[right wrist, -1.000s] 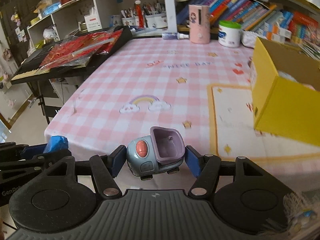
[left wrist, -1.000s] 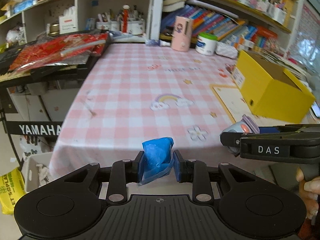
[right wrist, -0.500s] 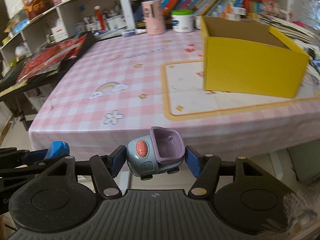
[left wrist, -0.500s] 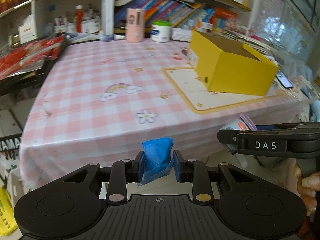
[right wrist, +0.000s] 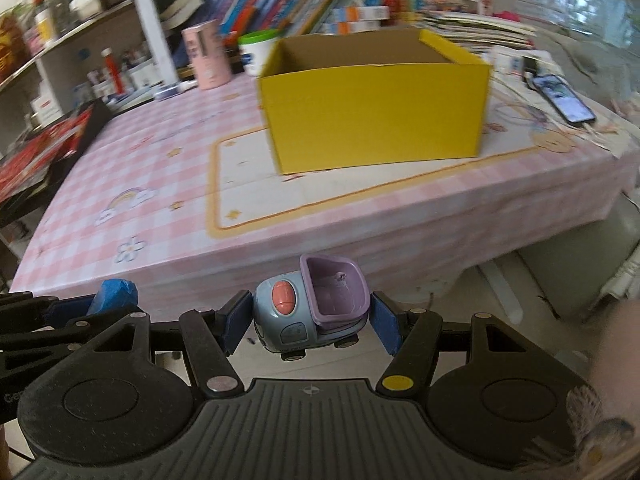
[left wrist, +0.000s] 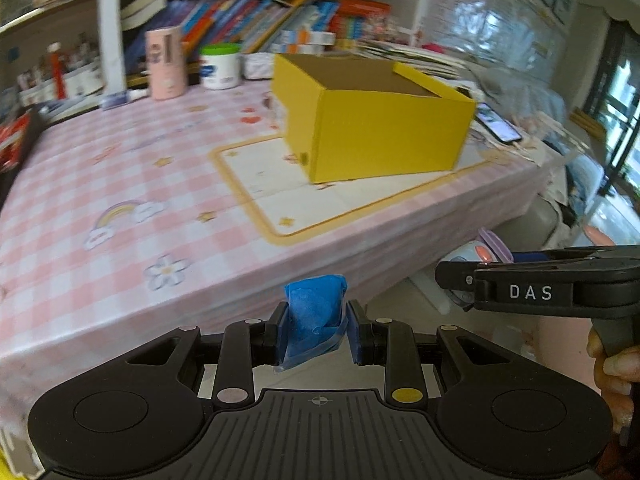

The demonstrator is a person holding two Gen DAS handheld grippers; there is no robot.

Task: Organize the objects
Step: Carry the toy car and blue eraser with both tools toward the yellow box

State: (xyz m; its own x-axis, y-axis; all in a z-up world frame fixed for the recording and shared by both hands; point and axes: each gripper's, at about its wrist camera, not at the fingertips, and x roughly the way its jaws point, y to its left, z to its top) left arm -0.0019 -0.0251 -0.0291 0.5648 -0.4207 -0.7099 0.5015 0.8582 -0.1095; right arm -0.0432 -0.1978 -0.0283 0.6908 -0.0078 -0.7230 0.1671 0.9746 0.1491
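Left gripper (left wrist: pixel 314 334) clenched on a blue wad (left wrist: pixel 315 314), right gripper (right wrist: pixel 310 322) gripping a toy truck (right wrist: pixel 310 306), both short of the desk's near edge, facing the open yellow box (right wrist: pixel 374 100), probably for a drop-in.

The table (right wrist: pixel 160 168) wears a pink checked cloth with a cream, yellow-edged mat (right wrist: pixel 248 184) on it. A yellow box (right wrist: pixel 376 112) stands open on the mat. At the far edge stand a pink cup (right wrist: pixel 206 58) and white jar (right wrist: pixel 256 52); a phone (right wrist: pixel 560 98) lies right.
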